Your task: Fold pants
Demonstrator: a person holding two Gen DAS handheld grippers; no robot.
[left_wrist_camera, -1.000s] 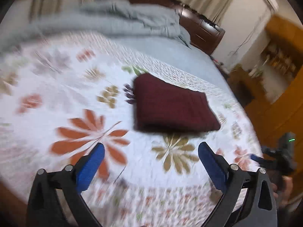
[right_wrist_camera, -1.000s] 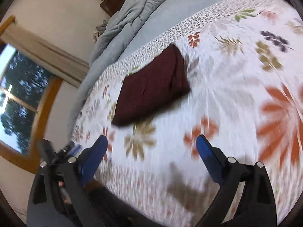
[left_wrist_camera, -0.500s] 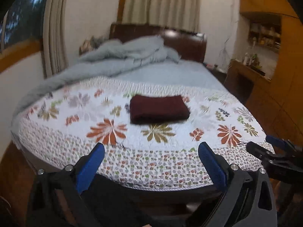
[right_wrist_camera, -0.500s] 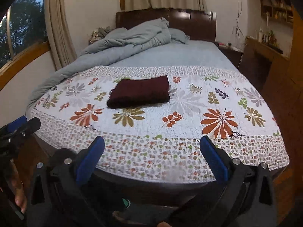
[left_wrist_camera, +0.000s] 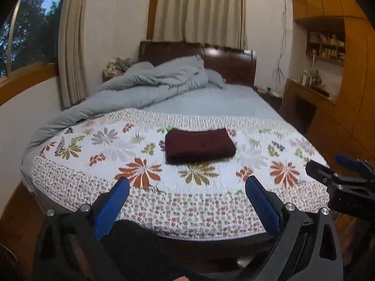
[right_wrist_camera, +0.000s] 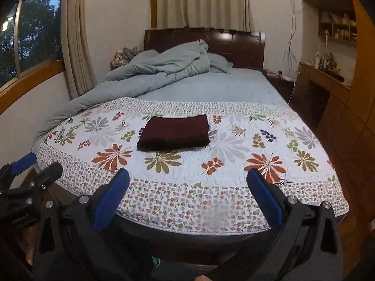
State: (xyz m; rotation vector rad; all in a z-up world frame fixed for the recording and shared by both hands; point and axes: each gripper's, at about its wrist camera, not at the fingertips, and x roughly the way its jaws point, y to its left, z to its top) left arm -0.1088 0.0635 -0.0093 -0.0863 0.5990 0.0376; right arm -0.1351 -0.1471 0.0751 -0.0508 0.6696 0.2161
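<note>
The dark maroon pants [left_wrist_camera: 199, 145] lie folded into a neat rectangle on the floral quilt [left_wrist_camera: 234, 187]; they also show in the right wrist view [right_wrist_camera: 174, 133]. My left gripper [left_wrist_camera: 187, 205] is open and empty, held back from the foot of the bed, well short of the pants. My right gripper [right_wrist_camera: 187, 201] is open and empty, also back from the bed's foot edge. The right gripper shows at the right edge of the left wrist view [left_wrist_camera: 342, 175], and the left gripper at the left edge of the right wrist view [right_wrist_camera: 25, 175].
A crumpled grey duvet [left_wrist_camera: 150, 86] lies at the head and left side of the bed, before a dark wooden headboard [left_wrist_camera: 229, 61]. A wooden desk and shelves [left_wrist_camera: 314, 93] stand on the right. A window [left_wrist_camera: 25, 30] and curtains are on the left.
Both grippers have pulled back from just above the quilt to beyond the foot of the bed and levelled out. The folded pants have not moved.
</note>
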